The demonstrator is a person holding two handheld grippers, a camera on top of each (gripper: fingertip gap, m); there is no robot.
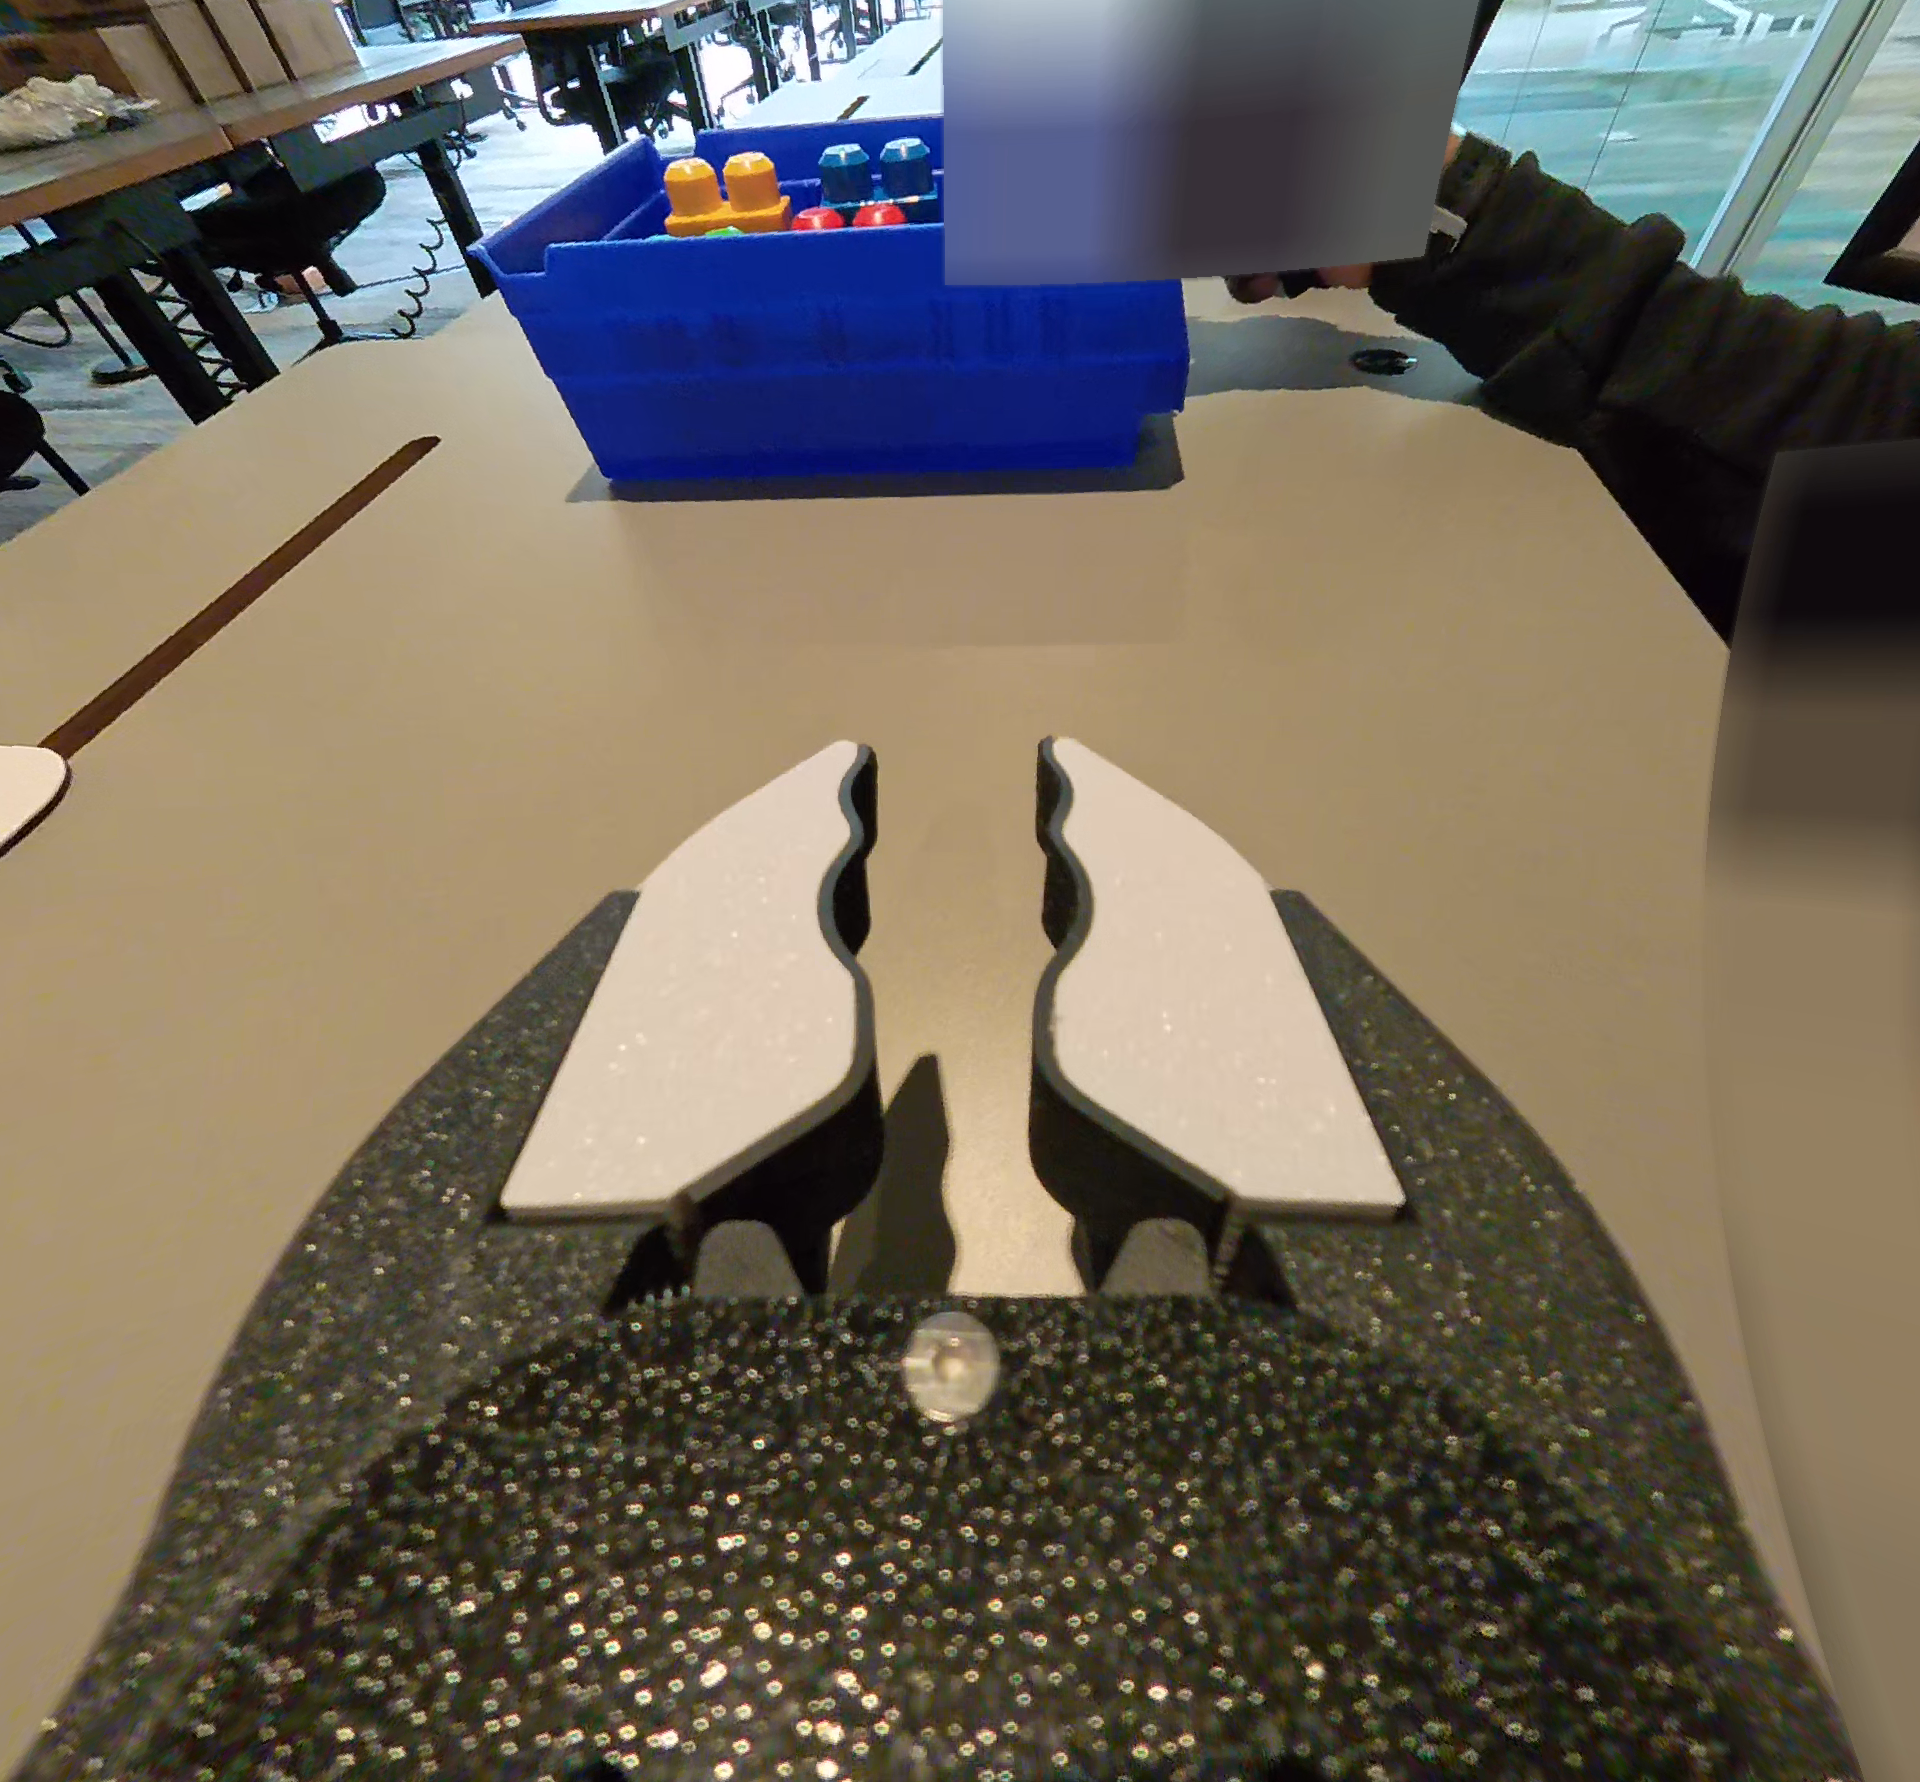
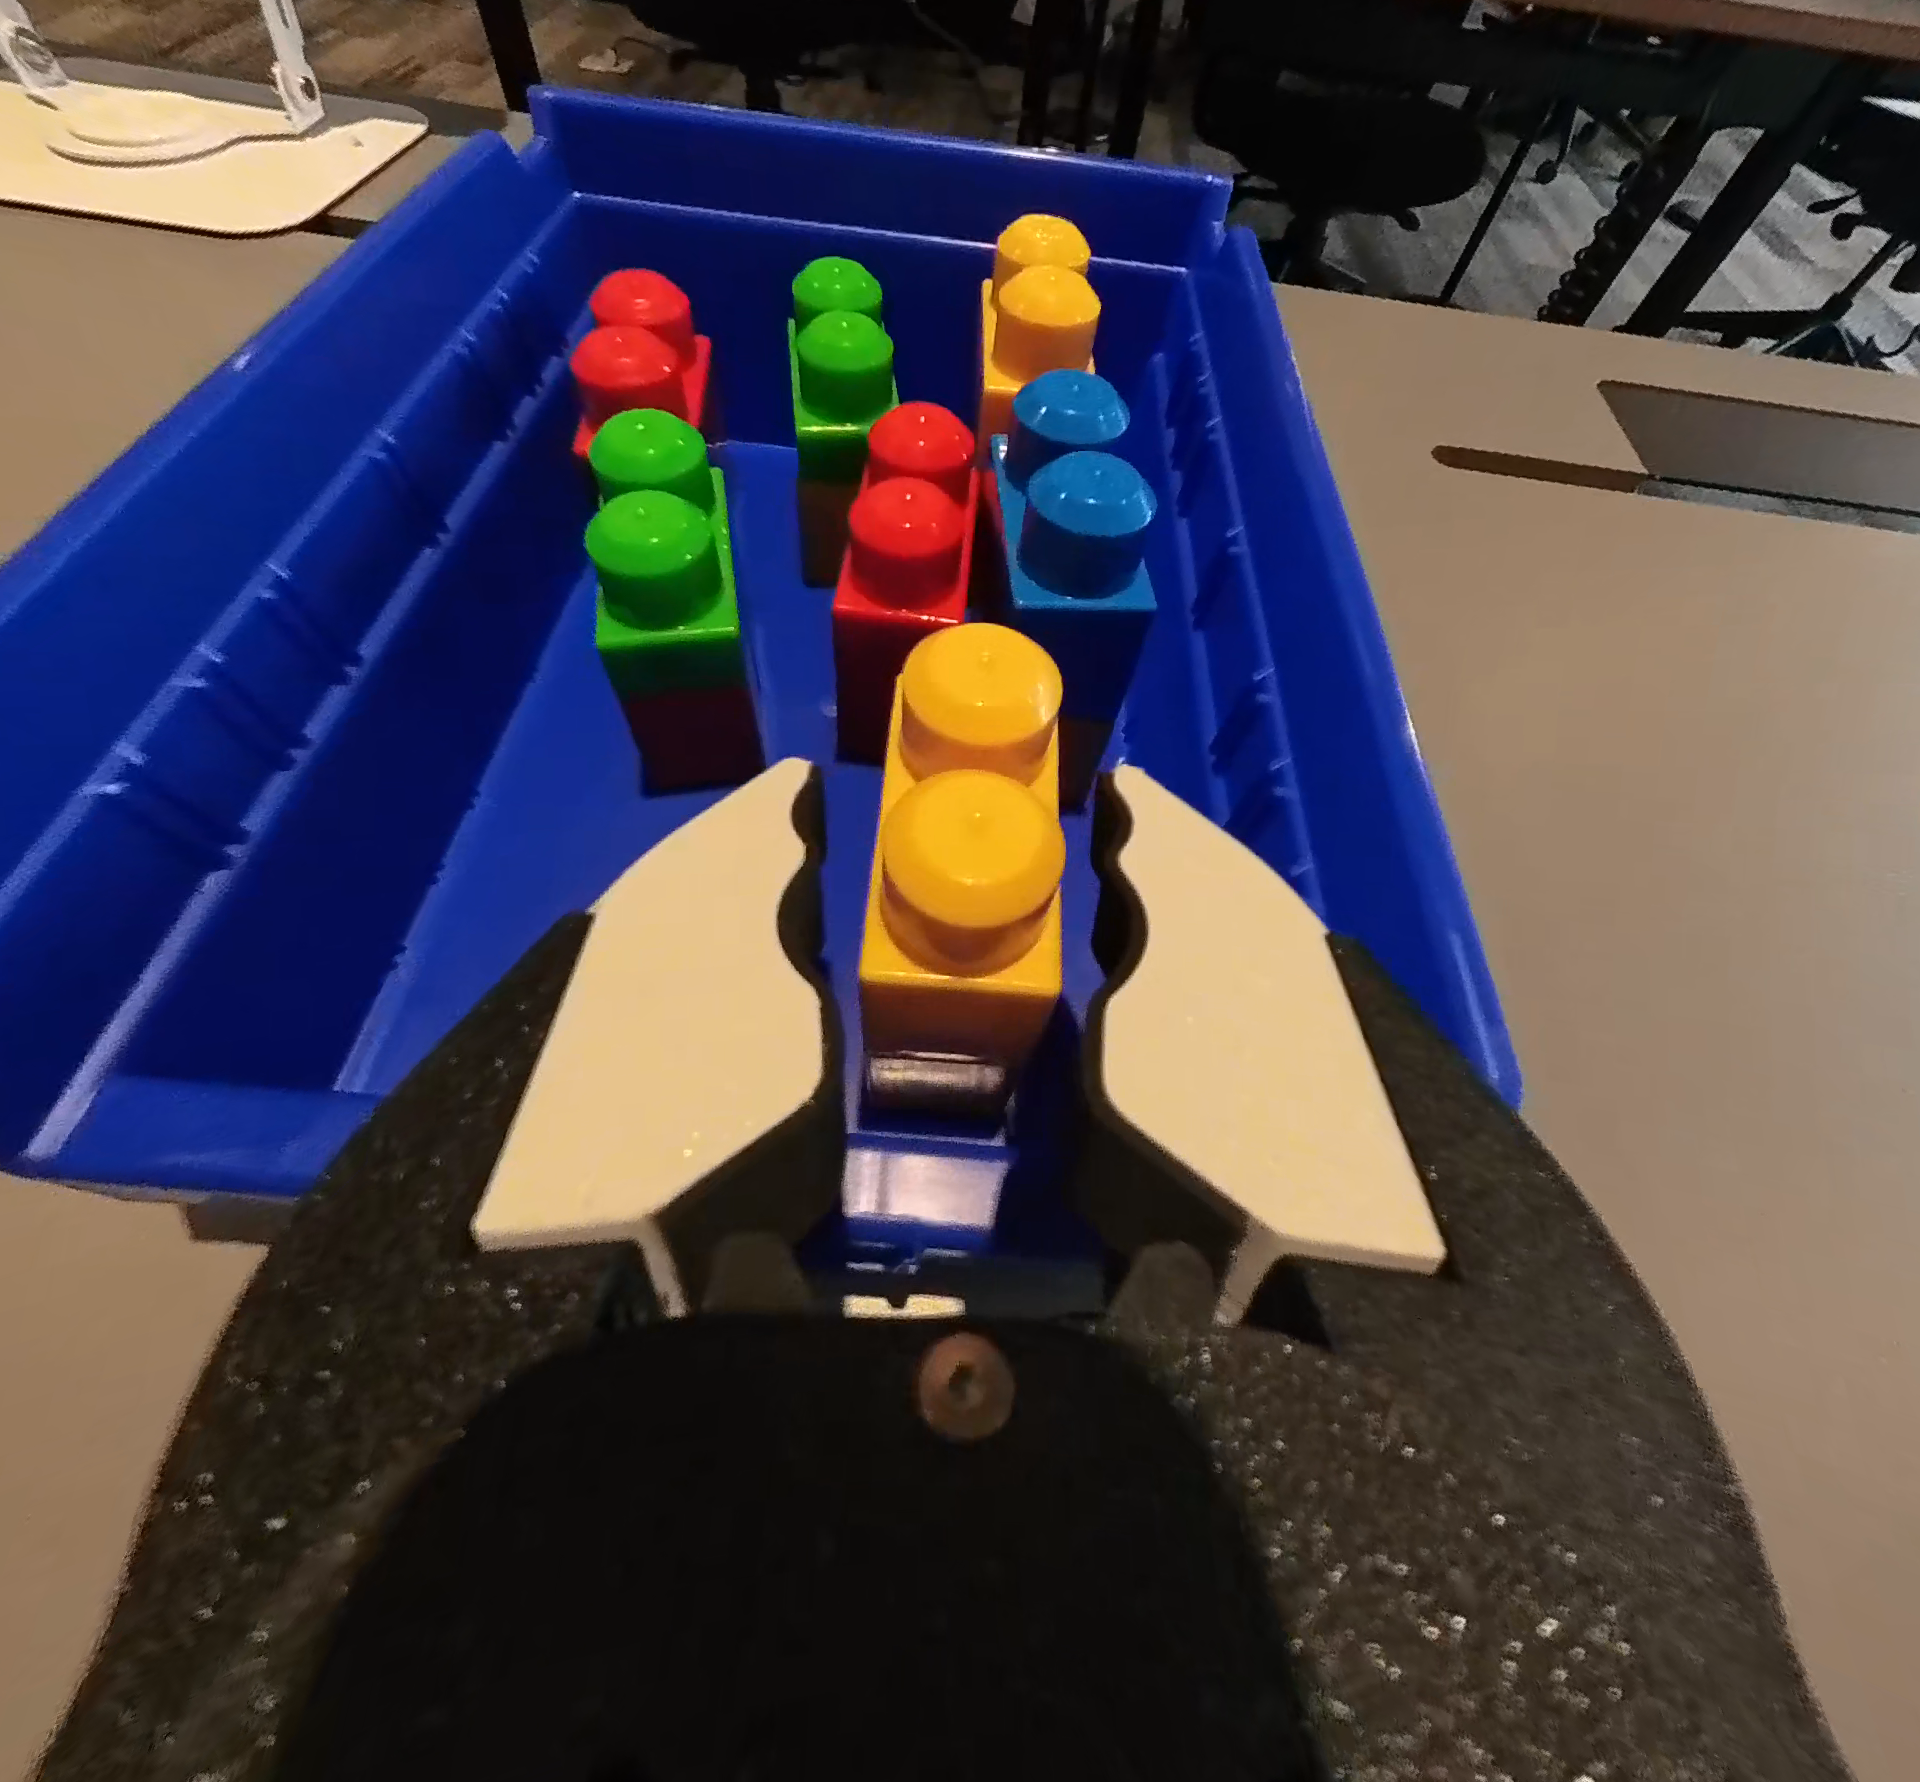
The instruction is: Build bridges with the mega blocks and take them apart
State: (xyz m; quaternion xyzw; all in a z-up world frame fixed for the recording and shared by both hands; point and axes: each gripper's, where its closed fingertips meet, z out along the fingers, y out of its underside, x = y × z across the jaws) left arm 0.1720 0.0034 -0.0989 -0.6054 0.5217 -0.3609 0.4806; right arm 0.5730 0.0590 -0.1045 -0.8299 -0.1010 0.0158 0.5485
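- Right gripper (image 2: 956,787) hangs over the blue bin (image 2: 312,693), jaws parted around a yellow block (image 2: 966,880), not touching it.
- Other blocks stand from 10 to 1 o'clock.
- Left gripper (image 1: 956,756) is open and empty above the table (image 1: 1247,641); the bin lies at 12 o'clock.

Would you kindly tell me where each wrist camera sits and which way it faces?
Left wrist view: behind the open, empty left gripper, low over the grey table, facing the blue bin; a dark sleeve shows at right.
Right wrist view: above the open right gripper, looking down into the bin; its fingers flank a yellow block.
Shared: bin, blocks and table.
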